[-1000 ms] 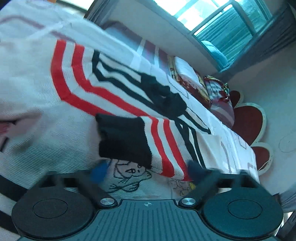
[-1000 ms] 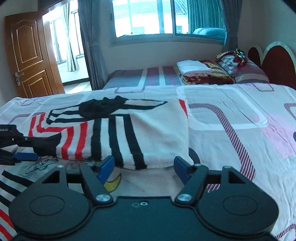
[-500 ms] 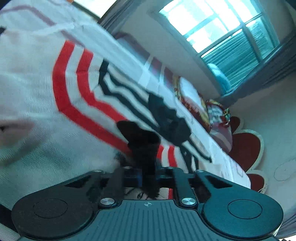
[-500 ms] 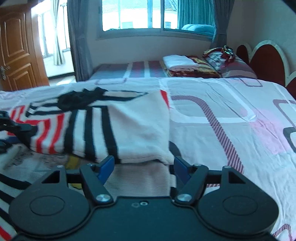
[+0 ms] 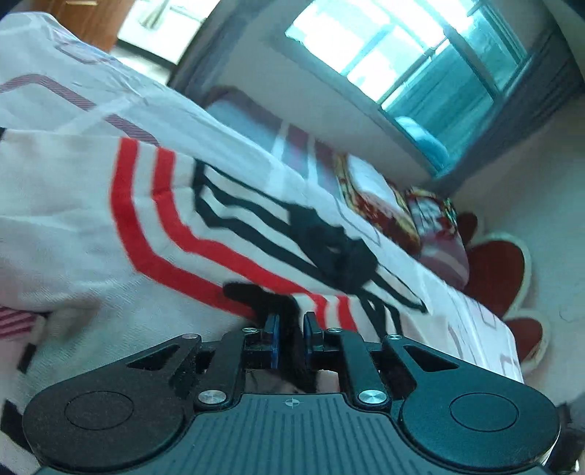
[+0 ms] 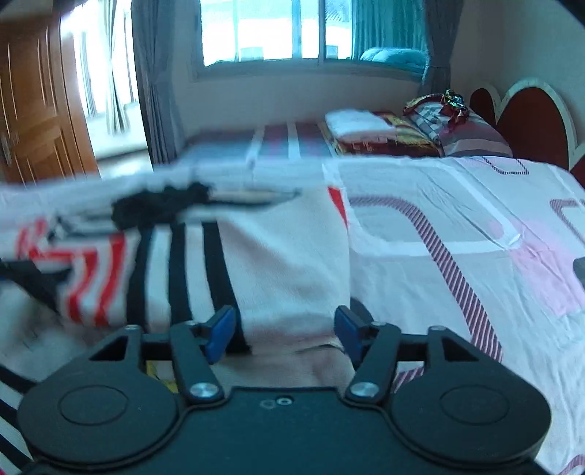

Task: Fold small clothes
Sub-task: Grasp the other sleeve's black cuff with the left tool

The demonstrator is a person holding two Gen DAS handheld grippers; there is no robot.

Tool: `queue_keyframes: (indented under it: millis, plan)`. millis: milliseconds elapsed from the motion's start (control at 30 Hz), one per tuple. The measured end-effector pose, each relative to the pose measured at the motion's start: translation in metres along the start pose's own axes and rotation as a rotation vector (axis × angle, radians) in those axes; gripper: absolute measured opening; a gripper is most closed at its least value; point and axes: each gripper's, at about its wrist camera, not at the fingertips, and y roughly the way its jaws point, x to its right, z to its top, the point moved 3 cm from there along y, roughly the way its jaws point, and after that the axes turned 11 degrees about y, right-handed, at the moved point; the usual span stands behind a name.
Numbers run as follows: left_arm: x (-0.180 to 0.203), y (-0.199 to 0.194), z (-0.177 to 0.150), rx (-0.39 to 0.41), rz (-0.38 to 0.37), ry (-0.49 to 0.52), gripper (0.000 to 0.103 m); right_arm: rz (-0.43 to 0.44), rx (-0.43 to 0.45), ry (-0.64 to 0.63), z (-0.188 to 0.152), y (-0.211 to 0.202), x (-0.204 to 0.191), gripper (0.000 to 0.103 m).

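The left gripper (image 5: pixel 290 338) sits low and tilted over the bed, its 2 blue-padded fingers (image 5: pixel 272 338) pressed together on the black ribbed cuff (image 5: pixel 256 294) of the white knitted sweater with red and black stripes (image 5: pixel 91 219), so the cuff stands bunched up between the pads. The right gripper (image 6: pixel 285 330) is held level, pointing along the bed toward the window (image 6: pixel 278 29), with its 2 blue pads (image 6: pixel 219 327) spread wide; the folded white edge of the sweater (image 6: pixel 285 263) lies between them, though whether either pad touches the cloth cannot be told. The 1 sweater lies spread flat on the white bedsheet with pink and striped rounded-square pattern (image 6: pixel 457 234), a sleeve folded across its body and its black collar (image 6: pixel 161 206) at the far side. The left view is motion-blurred, and so is the left half of the right view. Beyond the near bed stands 1 second bed with a grey and maroon striped cover (image 6: pixel 278 142), carrying 1 folded white and red blanket (image 6: pixel 369 128) and 1 checked pillow (image 6: pixel 460 128). A dark red scalloped headboard with white trim (image 6: pixel 526 113) stands at the right, and 1 brown wooden door (image 6: pixel 33 109) at the left
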Motion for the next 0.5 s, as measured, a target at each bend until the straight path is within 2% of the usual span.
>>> queue_keyframes:
  millis: [33, 67, 100, 133, 200, 267, 333, 367, 500]
  plan:
    - [0.001, 0.0, 0.001, -0.016, -0.006, -0.015, 0.063, -0.017, -0.031, -0.015, -0.004, 0.007, 0.0, 0.06]
    - [0.001, -0.001, 0.0, -0.021, -0.003, -0.043, 0.089, -0.011, -0.035, -0.011, -0.006, 0.009, 0.001, 0.06]
    - [0.0, -0.004, -0.001, -0.009, 0.014, -0.069, 0.103, -0.007, -0.032, -0.004, -0.006, 0.007, 0.002, 0.06]
    - [0.0, -0.007, -0.001, 0.021, 0.011, -0.088, 0.103, 0.0, -0.036, 0.009, -0.003, 0.005, 0.003, 0.06]
    - [0.001, -0.001, -0.001, 0.011, -0.013, -0.08, 0.103, 0.029, -0.018, 0.041, 0.001, -0.002, 0.006, 0.06]
    - [-0.002, 0.006, -0.004, -0.016, -0.035, -0.116, 0.101, 0.032, -0.01, 0.043, 0.003, -0.005, 0.008, 0.06]
    - [-0.006, 0.013, -0.012, -0.042, -0.047, -0.146, 0.084, 0.046, -0.011, 0.051, 0.003, -0.007, 0.009, 0.06]
    - [-0.007, 0.016, -0.017, -0.051, -0.046, -0.144, 0.079, 0.048, -0.009, 0.055, 0.003, -0.008, 0.009, 0.06]
    - [-0.01, 0.023, -0.026, -0.063, -0.038, -0.144, 0.022, 0.052, -0.003, 0.063, 0.002, -0.011, 0.009, 0.06]
